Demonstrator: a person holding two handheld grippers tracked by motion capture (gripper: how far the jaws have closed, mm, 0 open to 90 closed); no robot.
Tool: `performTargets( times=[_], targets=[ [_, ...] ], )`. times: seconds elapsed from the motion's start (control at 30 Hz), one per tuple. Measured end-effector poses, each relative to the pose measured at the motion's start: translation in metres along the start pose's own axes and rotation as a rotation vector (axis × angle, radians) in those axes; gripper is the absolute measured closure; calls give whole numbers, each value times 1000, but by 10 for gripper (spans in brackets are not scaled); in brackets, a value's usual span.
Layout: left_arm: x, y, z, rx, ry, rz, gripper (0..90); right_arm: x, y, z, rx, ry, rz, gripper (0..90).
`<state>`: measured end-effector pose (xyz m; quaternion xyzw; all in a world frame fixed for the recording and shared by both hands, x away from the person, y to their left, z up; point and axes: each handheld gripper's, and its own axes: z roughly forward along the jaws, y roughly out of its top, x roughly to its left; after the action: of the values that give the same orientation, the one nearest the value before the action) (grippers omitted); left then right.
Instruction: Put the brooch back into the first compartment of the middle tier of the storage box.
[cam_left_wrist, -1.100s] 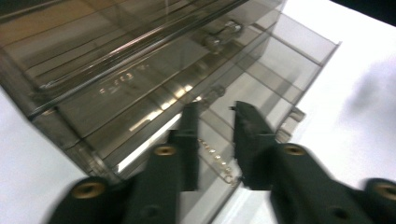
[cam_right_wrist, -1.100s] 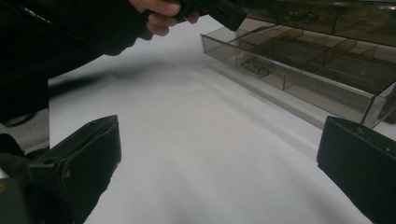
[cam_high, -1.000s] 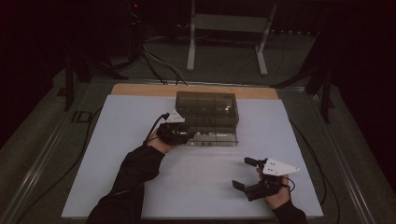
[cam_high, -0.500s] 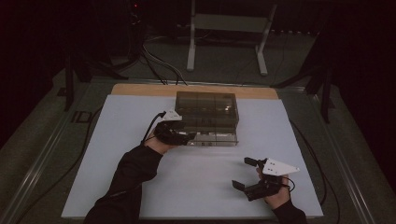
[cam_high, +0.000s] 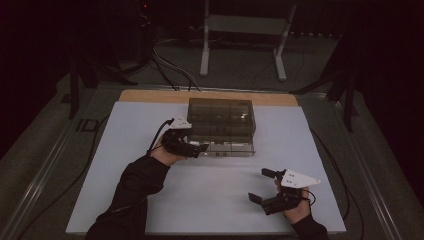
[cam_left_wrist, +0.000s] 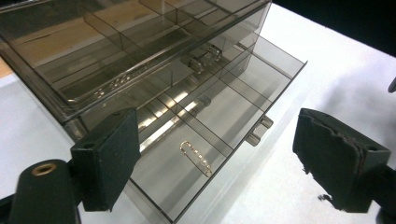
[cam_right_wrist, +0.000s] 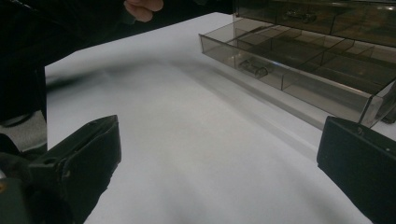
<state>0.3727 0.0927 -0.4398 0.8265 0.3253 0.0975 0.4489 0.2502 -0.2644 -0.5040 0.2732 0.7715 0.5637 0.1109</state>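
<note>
Left gripper (cam_high: 200, 148): at the front left of the drawer box (cam_high: 222, 125), jaws wide with nothing pressed between them; they have just been opening. In the left gripper view the pads stand either side of the open drawer (cam_left_wrist: 219, 116), apart from its walls.
Right gripper (cam_high: 264, 186): near the table's (cam_high: 125, 160) front right, well apart from the box, jaws wide, empty.
Drawer box: smoked clear plastic, at the table's far middle; bottom drawer pulled out toward the person.
Clip (cam_left_wrist: 196, 157): a gold paper clip, lying flat in a front drawer compartment, between dividers.
Handling note, as judgement: the clip looks just set down. Draw the left gripper straight back without catching the drawer wall, then push squarely on the drawer's front tab (cam_left_wrist: 259, 130) so the light box does not slide.
</note>
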Motion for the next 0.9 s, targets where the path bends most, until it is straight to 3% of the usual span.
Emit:
performTargets(
  times=[0.13,0.4,0.63,0.7,0.8,0.9],
  targets=[
    [1,0,-6,-12,-42,6,34,1,0,0,3,-3,-7,0],
    [1,-1,-17,-44,-81,14,3,0,0,0,1,-1,0,0],
    [3,-2,-28,-60,-105,47,2,1,0,0,4,-3,-4,0],
    [4,-2,-31,-72,-91,60,2,0,0,0,6,-4,-6,0],
    [5,-3,-35,-76,-122,42,2,0,0,0,3,-3,-1,0],
    [6,-5,-37,-74,-127,61,2,1,0,-1,5,-6,-5,0]
  ],
)
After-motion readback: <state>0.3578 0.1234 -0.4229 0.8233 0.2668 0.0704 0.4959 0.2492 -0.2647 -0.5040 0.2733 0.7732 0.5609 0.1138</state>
